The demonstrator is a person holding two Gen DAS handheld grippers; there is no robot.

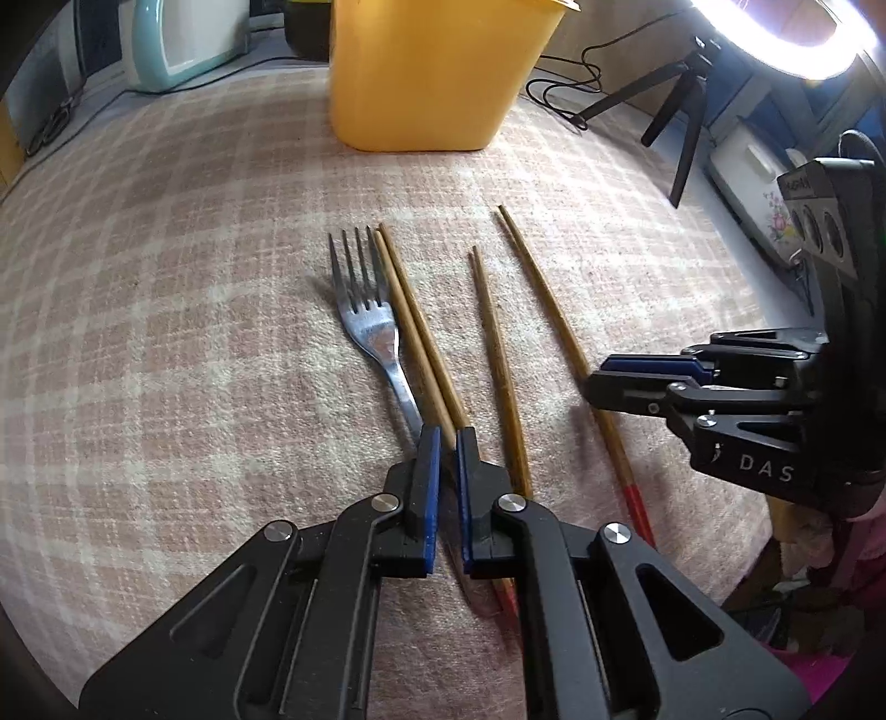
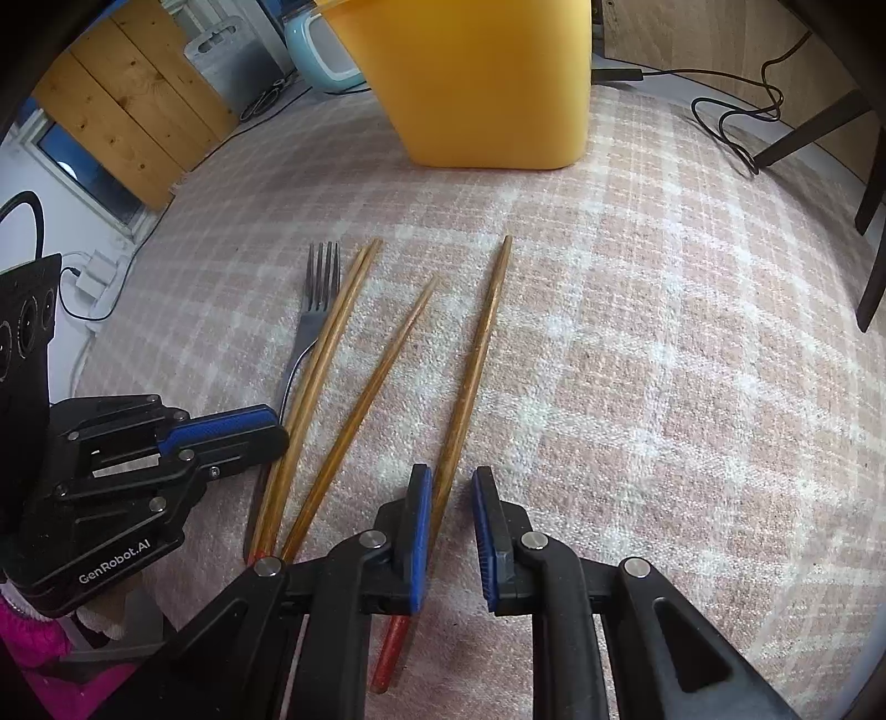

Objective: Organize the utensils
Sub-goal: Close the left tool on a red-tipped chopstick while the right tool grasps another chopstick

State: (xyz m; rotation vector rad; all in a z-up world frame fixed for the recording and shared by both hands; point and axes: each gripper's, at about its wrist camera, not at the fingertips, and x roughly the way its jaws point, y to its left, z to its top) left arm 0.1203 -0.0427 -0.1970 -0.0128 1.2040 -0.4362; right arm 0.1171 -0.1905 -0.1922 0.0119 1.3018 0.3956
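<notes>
A metal fork (image 1: 368, 327) lies on the checked cloth with a pair of wooden chopsticks (image 1: 410, 321) against its right side. My left gripper (image 1: 446, 437) is shut on that pair near the thick ends, its pads almost together. A single chopstick (image 1: 493, 343) lies to the right, then a second pair (image 1: 542, 299). In the right wrist view my right gripper (image 2: 451, 479) straddles this second pair (image 2: 482, 343). The sticks rest against the left pad, and cloth shows before the right pad. The yellow container (image 1: 426, 72) stands behind the utensils.
A teal appliance (image 1: 183, 39) stands at the back left. A black tripod (image 1: 681, 111), a ring light (image 1: 775, 39) and a loose cable (image 1: 559, 88) are at the back right. The table drops off on the right. A pink sleeve (image 2: 27, 637) shows low on the left.
</notes>
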